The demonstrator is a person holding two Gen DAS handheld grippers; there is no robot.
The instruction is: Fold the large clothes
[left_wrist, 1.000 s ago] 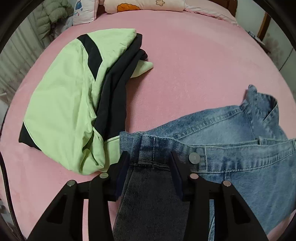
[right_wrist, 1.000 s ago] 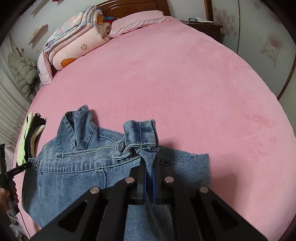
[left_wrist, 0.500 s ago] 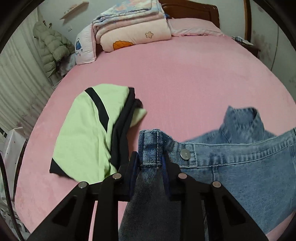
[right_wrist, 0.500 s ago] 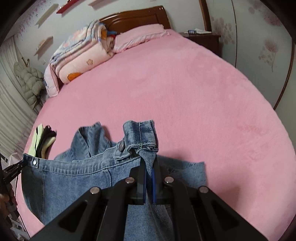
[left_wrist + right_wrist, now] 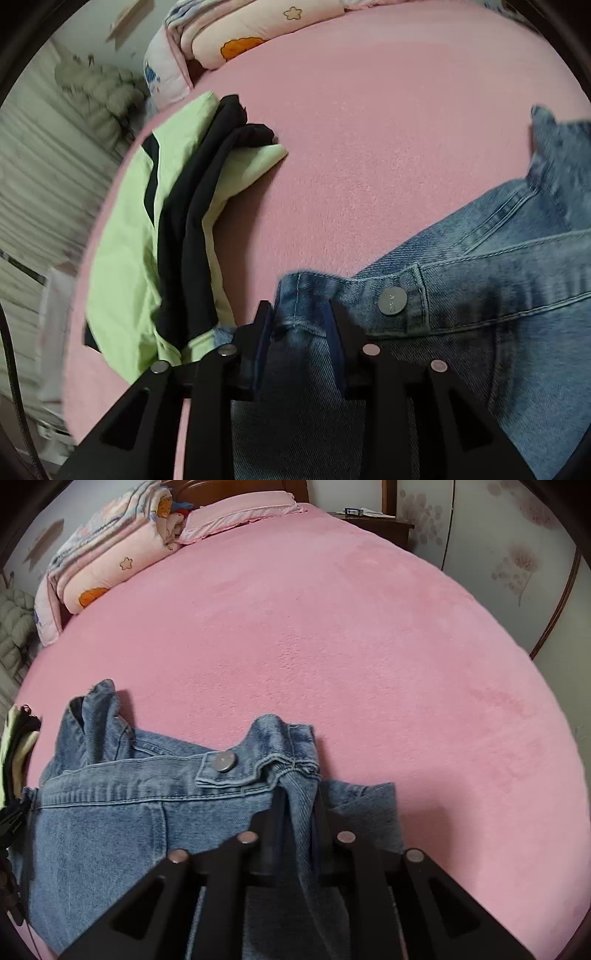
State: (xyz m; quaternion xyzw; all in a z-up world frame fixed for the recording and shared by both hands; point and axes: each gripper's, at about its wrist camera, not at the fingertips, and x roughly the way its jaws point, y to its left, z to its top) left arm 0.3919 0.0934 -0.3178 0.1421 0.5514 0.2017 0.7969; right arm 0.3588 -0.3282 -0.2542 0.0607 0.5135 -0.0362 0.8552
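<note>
A blue denim garment (image 5: 498,295) with metal buttons lies on the pink bed (image 5: 369,129). My left gripper (image 5: 301,325) stands partly open around its left hem corner; the denim sits loose between the fingers. In the right wrist view the same garment (image 5: 110,812) spreads to the left. My right gripper (image 5: 297,805) has its fingers parted a little around the right hem corner (image 5: 288,746), with a fold of denim running down between them.
A folded green-and-black garment (image 5: 147,240) lies left of the denim, also at the left edge of the right wrist view (image 5: 14,753). Folded quilts (image 5: 107,561) and a pillow (image 5: 240,513) sit at the headboard. A nightstand (image 5: 373,520) stands far right.
Both grippers have loosened on the denim: the left fingers closed half a second ago and have spread again, the right fingers have parted. The garment has dropped back onto the bed.
</note>
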